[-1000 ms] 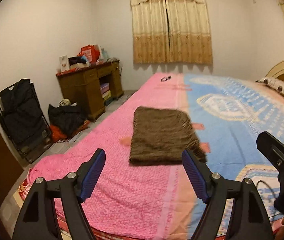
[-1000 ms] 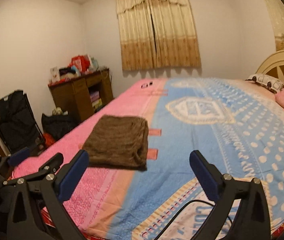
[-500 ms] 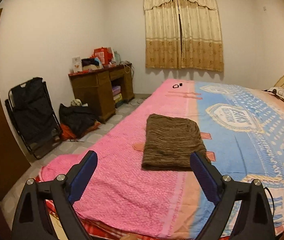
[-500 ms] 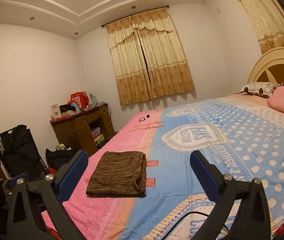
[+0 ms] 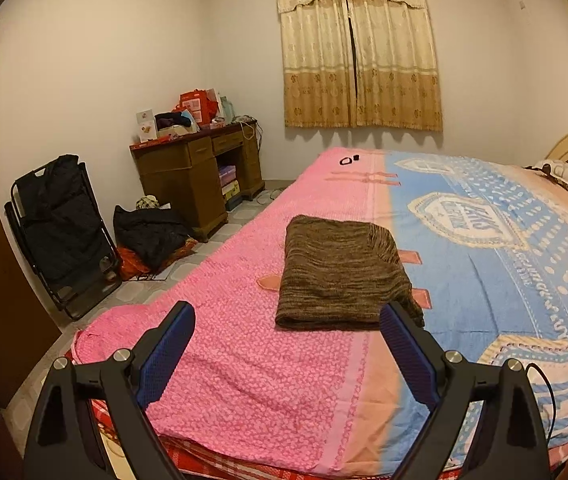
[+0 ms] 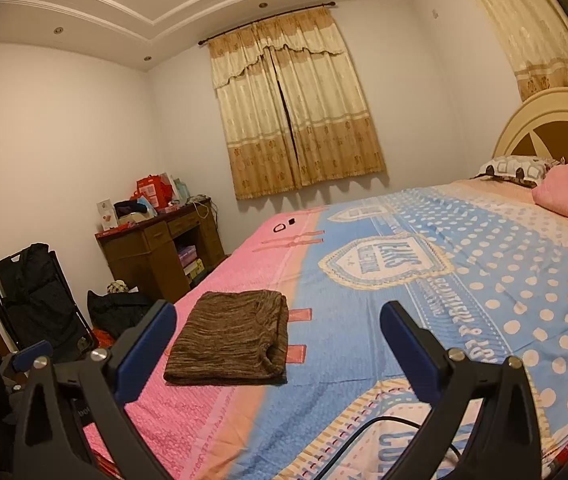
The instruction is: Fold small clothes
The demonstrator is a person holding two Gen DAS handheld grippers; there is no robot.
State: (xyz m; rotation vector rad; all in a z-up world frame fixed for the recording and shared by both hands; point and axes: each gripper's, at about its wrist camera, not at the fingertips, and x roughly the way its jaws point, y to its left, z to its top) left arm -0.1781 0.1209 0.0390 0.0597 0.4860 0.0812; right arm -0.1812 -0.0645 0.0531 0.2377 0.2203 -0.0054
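- Brown knitted garment: it lies folded into a neat rectangle on the bed, straddling the seam between the pink part and the blue part of the cover, apart from both tools.
- Left gripper: its jaws have just been opening; they stand wide, nothing between them, short of the garment's near edge.
- Right gripper: jaws spread wide and empty, well above the cover.
- Judgement: the fold looks finished; the step in hand seems to be backing off.
- To do it well, lift both tools straight away, clear of the near edge and of the black cable, so no layer drags loose.
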